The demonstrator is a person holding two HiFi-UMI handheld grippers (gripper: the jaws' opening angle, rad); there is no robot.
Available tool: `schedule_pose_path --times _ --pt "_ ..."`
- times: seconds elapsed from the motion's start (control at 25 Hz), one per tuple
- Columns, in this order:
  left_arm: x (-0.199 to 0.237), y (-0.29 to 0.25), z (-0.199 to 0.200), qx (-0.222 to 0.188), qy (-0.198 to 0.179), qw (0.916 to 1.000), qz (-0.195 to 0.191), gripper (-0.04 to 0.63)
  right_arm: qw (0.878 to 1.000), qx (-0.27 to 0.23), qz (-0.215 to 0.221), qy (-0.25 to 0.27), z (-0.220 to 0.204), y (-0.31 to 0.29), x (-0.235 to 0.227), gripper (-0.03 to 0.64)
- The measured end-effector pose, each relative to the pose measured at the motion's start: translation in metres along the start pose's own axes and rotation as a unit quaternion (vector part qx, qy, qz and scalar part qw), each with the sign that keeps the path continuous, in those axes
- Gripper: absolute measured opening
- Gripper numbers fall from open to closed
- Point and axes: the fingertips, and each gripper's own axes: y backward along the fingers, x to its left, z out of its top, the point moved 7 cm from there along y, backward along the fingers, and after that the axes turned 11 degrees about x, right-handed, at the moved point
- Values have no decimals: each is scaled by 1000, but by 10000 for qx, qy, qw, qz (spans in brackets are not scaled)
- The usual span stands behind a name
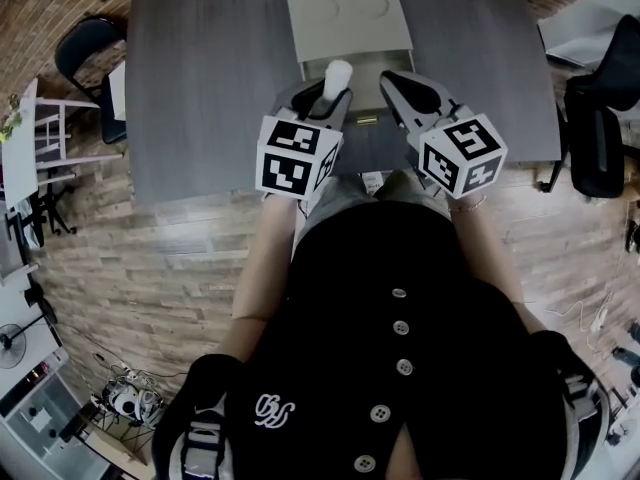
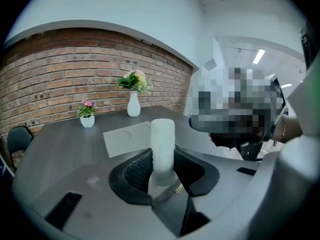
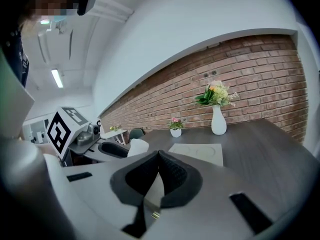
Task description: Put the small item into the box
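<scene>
Jaws of the left gripper point(image 2: 162, 170) clamp the white item point(image 2: 163, 141); the right gripper point(image 3: 158, 171) is pressed together, empty. Carrying step. Next, lower it into the box point(image 1: 350, 26), seemingly open.

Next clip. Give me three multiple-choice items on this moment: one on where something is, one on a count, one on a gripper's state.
1. Where is the white cylinder?
A) in the right gripper
B) in the left gripper
C) lying flat on the table

2. How many flower holders stand on the table near the brick wall?
A) two
B) one
C) four

3. How do the right gripper's jaws stand?
A) wide apart
B) closed on the cylinder
C) closed, with nothing between them

Answers:
1 B: the left gripper view shows its jaws clamping the cylinder upright.
2 A: a tall vase and a small pot are the only ones there.
3 C: in the right gripper view the jaw tips meet and hold nothing.
</scene>
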Motion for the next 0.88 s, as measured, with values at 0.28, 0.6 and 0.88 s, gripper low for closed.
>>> schedule_pose_path --times 0.28,0.6,0.88 --pt "4 -25 9 499 -831 9951 -171 126 9998 146 5 -166 -8 -9 -17 2" --pt "4 -71 -6 1625 -2100 9639 -203 126 9988 289 -35 -395 -24 -17 -29 2" --pt "8 -113 -19 2308 -2747 9332 -213 127 9967 474 -130 -645 -42 -23 -38 2"
